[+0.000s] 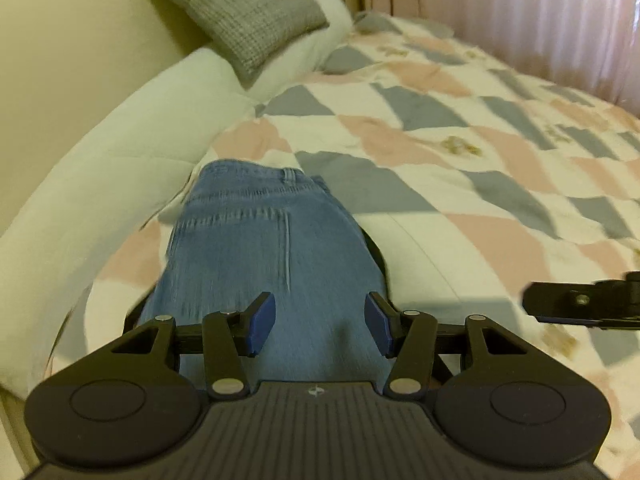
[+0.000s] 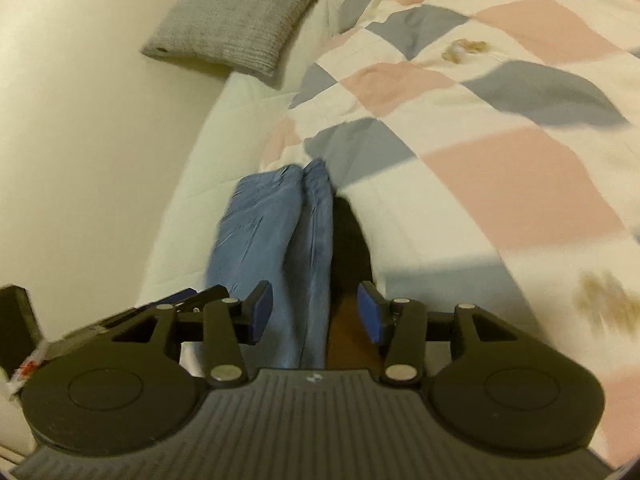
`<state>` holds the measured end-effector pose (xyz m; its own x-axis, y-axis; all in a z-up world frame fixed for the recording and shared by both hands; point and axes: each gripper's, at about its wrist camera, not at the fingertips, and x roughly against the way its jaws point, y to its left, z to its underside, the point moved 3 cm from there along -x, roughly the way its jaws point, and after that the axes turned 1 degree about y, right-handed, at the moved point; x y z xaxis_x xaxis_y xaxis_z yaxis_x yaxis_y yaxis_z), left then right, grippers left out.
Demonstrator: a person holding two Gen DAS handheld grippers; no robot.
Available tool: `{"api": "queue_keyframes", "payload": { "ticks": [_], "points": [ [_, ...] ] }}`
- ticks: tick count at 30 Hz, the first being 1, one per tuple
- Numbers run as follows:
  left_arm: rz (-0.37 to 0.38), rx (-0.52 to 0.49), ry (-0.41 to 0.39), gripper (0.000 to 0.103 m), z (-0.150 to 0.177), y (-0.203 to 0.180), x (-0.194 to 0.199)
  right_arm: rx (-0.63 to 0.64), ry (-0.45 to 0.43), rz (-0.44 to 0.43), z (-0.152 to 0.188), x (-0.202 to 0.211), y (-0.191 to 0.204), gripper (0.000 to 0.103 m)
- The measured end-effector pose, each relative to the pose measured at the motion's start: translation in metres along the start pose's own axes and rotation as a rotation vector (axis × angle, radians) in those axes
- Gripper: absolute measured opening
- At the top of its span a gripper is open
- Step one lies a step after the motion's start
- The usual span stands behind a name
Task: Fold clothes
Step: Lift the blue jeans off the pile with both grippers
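Both views, one moment of the fold. Our left gripper [image 1: 320, 322] stood released, its blue pads [image 1: 262, 322] spread wide, with the jeans [image 1: 256, 248] running forward between and beyond them. From this side the jeans showed the waistband and a back pocket at the far end, lying on the quilt [image 1: 460, 160] ahead of the fingers. The denim passed under the pads without either one pressing it, so we judged that nothing was clamped here.

Our right gripper [image 2: 316, 312] was likewise spread apart, and its pads [image 2: 260, 312] bracketed the jeans [image 2: 280, 240] only loosely. Seen from it, the cloth rose in two narrow blue folds ahead of the fingers, with a dark shadow or gap just right of them. Whether the denim rested on the gripper body or lay below it we could not tell.

The two grippers sat near each other, the right one showing at the right edge of the left view [image 1: 580, 304]. We read this placement as both tools addressing one end of the garment, so that it could be lifted and laid over evenly. A grey cushion [image 2: 236, 20] leaned on the wall, far ahead and to the left.
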<state>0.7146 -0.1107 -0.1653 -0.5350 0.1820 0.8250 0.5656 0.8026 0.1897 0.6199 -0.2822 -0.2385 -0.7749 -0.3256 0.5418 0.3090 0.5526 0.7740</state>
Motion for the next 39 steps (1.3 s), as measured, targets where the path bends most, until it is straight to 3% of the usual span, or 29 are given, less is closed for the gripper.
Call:
{"api": "queue_keyframes", "payload": {
  "ticks": [5,7,8,9,10,11,14,18,21,23,24,26,28,30,32,37,39],
  "points": [
    [-0.060,-0.004,0.021,0.077,-0.039,-0.015,-0.070,-0.127,-0.020,-0.013,-0.068,-0.079,-0.022,0.044],
    [-0.105,-0.023,0.030,0.075,-0.046,-0.023,-0.093,-0.197,-0.033,-0.039,-0.087,-0.100,-0.033,0.044],
    [-0.123,-0.026,0.039,0.058,-0.045,-0.022,-0.103,-0.219,-0.035,-0.045,-0.094,-0.109,-0.036,0.047],
    [-0.113,-0.017,0.048,0.048,-0.043,-0.019,-0.110,-0.228,-0.033,-0.048,-0.098,-0.117,-0.037,0.048],
    [-0.095,-0.005,0.055,0.012,-0.040,-0.013,-0.114,-0.227,-0.027,-0.051,-0.101,-0.124,-0.037,0.052],
    [-0.081,0.011,0.045,0.001,-0.037,-0.005,-0.112,-0.224,-0.019,-0.053,-0.103,-0.132,-0.037,0.052],
    [-0.024,0.092,0.005,0.000,-0.030,0.030,-0.093,-0.213,0.036,-0.084,-0.103,-0.155,-0.034,0.052],
    [-0.066,0.216,-0.021,0.000,-0.028,0.089,-0.072,-0.192,0.106,-0.092,-0.103,-0.194,-0.028,0.052],
    [0.023,0.235,-0.006,0.000,-0.031,0.094,-0.068,-0.187,0.144,-0.073,-0.104,-0.228,-0.029,0.050],
    [0.068,0.227,-0.006,0.012,-0.033,0.090,-0.066,-0.202,0.157,-0.100,-0.105,-0.242,-0.030,0.046],
    [0.067,0.215,-0.012,0.013,-0.033,0.084,-0.067,-0.210,0.167,-0.126,-0.105,-0.246,-0.030,0.041],
    [0.072,0.216,-0.003,0.013,-0.031,0.078,-0.070,-0.232,0.181,-0.187,-0.106,-0.252,-0.032,0.017],
    [0.084,0.228,0.013,0.013,-0.028,0.076,-0.074,-0.283,0.166,-0.290,-0.106,-0.243,-0.033,0.012],
    [0.097,0.229,0.015,0.017,-0.026,0.075,-0.073,-0.325,0.126,-0.422,-0.104,-0.226,-0.028,0.011],
    [0.143,0.232,-0.021,0.037,-0.027,0.075,-0.061,-0.339,0.084,-0.554,-0.099,-0.203,-0.012,0.011],
    [0.276,0.277,-0.147,0.069,-0.034,0.078,-0.024,-0.321,0.087,-0.699,-0.075,-0.166,0.031,0.011],
    [0.300,0.302,-0.192,0.074,-0.036,0.082,-0.011,-0.329,0.116,-0.750,-0.065,-0.158,0.046,0.012]
  ]
}}
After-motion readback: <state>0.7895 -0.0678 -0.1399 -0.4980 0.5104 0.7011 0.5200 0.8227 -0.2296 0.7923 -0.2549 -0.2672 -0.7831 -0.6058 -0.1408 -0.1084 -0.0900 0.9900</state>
